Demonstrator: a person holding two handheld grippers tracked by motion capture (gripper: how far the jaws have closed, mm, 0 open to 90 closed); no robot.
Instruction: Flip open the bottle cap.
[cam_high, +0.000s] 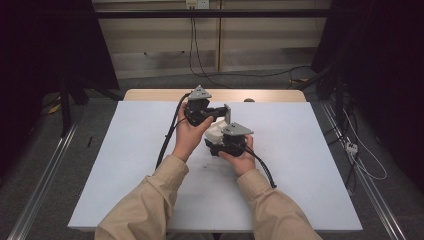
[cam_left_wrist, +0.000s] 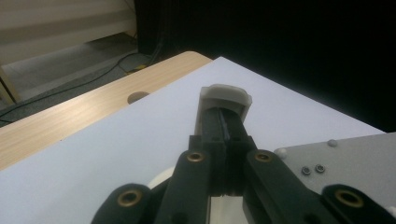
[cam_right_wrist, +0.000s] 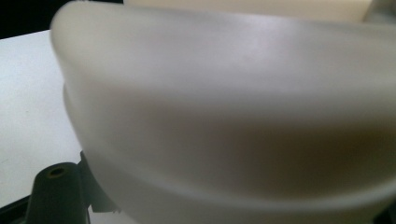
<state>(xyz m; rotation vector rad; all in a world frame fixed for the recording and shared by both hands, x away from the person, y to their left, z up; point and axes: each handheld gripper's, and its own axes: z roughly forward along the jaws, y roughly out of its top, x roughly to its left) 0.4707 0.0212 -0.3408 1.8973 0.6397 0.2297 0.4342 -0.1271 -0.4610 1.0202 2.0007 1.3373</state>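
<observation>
**Figure. 2 claws working 1 white container above a table.**

The table (cam_high: 300, 165) lies below both claws, its white sheet bare beneath them. The container (cam_high: 215, 132) sits at the tips of the right claw (cam_high: 220, 139), just beside the left claw (cam_high: 223, 111) and lower than it. In the right gripper view its pale wall (cam_right_wrist: 233, 116) stands hard against the jaws, too close to focus. The right claw is closed, seemingly pinching that wall, though the contact itself is hidden. The left claw is closed on a tab (cam_left_wrist: 225, 95), a pale piece that stands up past its tips; whether the tab belongs to the container cannot be told.

Risks, as judged:
1. The right claw's grip looks shallow and on a smooth wall; a pull from the left claw could twist the container out and drop it to the table.
2. The tab is held near its edge, so it could slip free.
3. The 2 claws are close together and may collide.
</observation>
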